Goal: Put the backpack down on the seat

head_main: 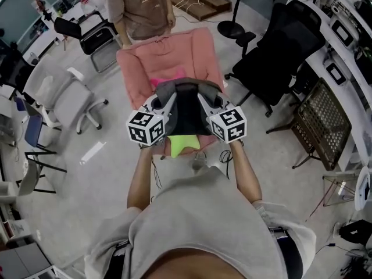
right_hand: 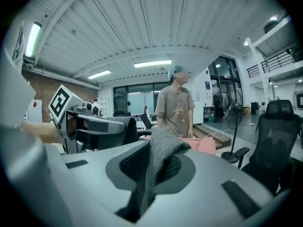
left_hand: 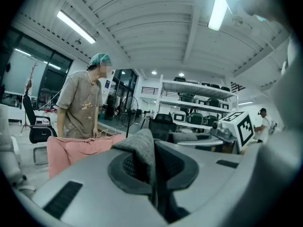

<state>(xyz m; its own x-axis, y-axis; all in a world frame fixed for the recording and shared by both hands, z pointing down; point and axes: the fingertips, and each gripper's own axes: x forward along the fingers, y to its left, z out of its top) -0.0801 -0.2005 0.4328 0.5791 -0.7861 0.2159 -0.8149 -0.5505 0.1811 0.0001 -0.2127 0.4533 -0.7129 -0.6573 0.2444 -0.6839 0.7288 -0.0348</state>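
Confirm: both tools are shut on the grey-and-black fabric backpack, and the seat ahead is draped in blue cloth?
No: the head view shows pink cloth on the seat, not blue. The left tool and right tool are indeed shut on the grey-and-black fabric backpack.

The grey floor (head_main: 116, 173) carries a seat (head_main: 174, 54) draped in pink, with a white chair (head_main: 61, 97) to its left, a black chair (head_main: 279, 51) to its right and a fan base (head_main: 231, 29) behind. A white strip (head_main: 93, 151) lies on the floor.
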